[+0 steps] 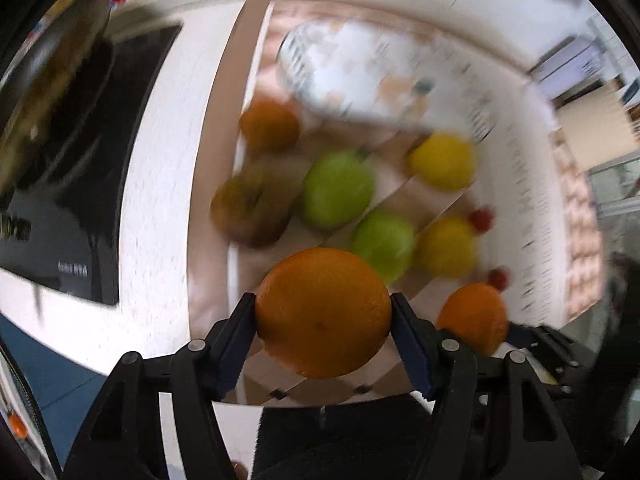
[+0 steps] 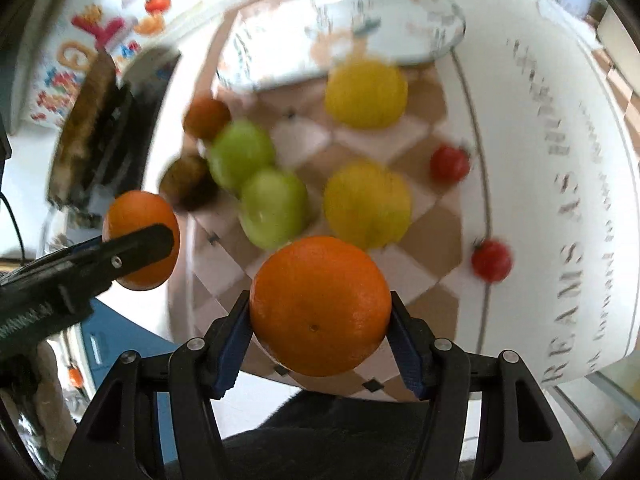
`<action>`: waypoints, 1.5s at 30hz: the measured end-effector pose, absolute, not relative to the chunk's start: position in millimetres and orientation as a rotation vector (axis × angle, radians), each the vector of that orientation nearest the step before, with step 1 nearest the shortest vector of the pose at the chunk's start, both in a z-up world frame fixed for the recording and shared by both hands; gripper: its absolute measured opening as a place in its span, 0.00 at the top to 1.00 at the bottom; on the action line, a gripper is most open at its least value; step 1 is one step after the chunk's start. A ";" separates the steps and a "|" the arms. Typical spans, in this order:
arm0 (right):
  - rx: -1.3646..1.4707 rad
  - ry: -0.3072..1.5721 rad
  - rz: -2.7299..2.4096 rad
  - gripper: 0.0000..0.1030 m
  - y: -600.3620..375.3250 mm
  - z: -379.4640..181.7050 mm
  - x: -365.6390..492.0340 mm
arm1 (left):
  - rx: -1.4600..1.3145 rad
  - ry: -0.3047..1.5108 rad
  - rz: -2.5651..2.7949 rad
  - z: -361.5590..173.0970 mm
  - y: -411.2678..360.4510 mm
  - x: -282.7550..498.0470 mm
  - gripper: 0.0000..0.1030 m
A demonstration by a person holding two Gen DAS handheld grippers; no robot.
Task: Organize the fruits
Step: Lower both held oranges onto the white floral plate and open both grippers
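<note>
- Left gripper (image 1: 323,314): jaws part-open, blue pads pressed on either side of an orange (image 1: 323,312) at lower centre of the left wrist view; pointed steeply down over the checked cloth (image 1: 404,188).
- Right gripper (image 2: 320,308): jaws part-open, clamped on a second orange (image 2: 320,306) at lower centre of the right wrist view; likewise pointed steeply down.
- Same two units cross-seen: the left one at left edge of the right wrist view, the right one at lower right of the left wrist view.
- Remaining fruit on the cloth, mid-frame: two green apples (image 2: 256,184), two lemons (image 2: 366,148), two small red fruits (image 2: 470,216), a kiwi (image 2: 186,180), a small dark orange fruit (image 2: 206,118).
- Glass bowls (image 2: 344,36): upper centre, blurred; probable destination.
- Risk: round, smooth oranges held only at two narrow pads may roll out on a quick swing.
- Risk: grippers near each other; the oranges could collide.
- Risk: low carry could knock fruit rolling or strike a bowl rim.
</note>
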State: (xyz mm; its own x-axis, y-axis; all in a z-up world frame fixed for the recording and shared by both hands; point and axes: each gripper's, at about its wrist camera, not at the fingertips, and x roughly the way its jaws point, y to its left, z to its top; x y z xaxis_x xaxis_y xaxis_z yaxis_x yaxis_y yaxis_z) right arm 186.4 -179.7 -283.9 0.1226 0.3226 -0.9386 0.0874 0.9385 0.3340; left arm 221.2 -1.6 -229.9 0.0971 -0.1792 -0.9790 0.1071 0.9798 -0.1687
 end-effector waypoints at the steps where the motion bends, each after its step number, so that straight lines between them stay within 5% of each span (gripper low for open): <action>1: 0.352 1.425 0.178 0.36 -186.0 -273.2 194.3 | -0.073 1.439 -0.225 -216.8 -6.1 228.9 0.39; 9: 0.331 1.294 0.138 0.36 -223.3 -235.9 319.2 | -0.085 1.357 -0.236 -186.7 -35.0 340.6 0.39; 17: 0.284 1.405 0.122 0.36 -222.1 -293.5 428.8 | -0.082 1.522 -0.185 -264.1 -52.0 449.9 0.39; 33: 0.204 1.548 0.098 0.35 -224.8 -348.7 470.9 | -0.074 1.650 -0.133 -324.2 -57.3 477.4 0.38; 36: 0.229 1.557 0.108 0.13 -223.4 -345.6 473.7 | -0.081 1.654 -0.123 -326.5 -58.4 481.7 0.37; 37: 0.225 1.555 0.102 0.08 -221.4 -343.1 474.4 | -0.076 1.655 -0.121 -328.3 -57.1 484.3 0.30; 39: 0.215 1.540 0.090 0.08 -222.3 -335.4 471.6 | -0.059 1.633 -0.125 -322.2 -60.1 483.2 0.16; 45: 0.203 1.514 0.029 0.08 -232.4 -313.2 454.9 | -0.043 1.596 -0.125 -300.2 -58.4 486.0 0.16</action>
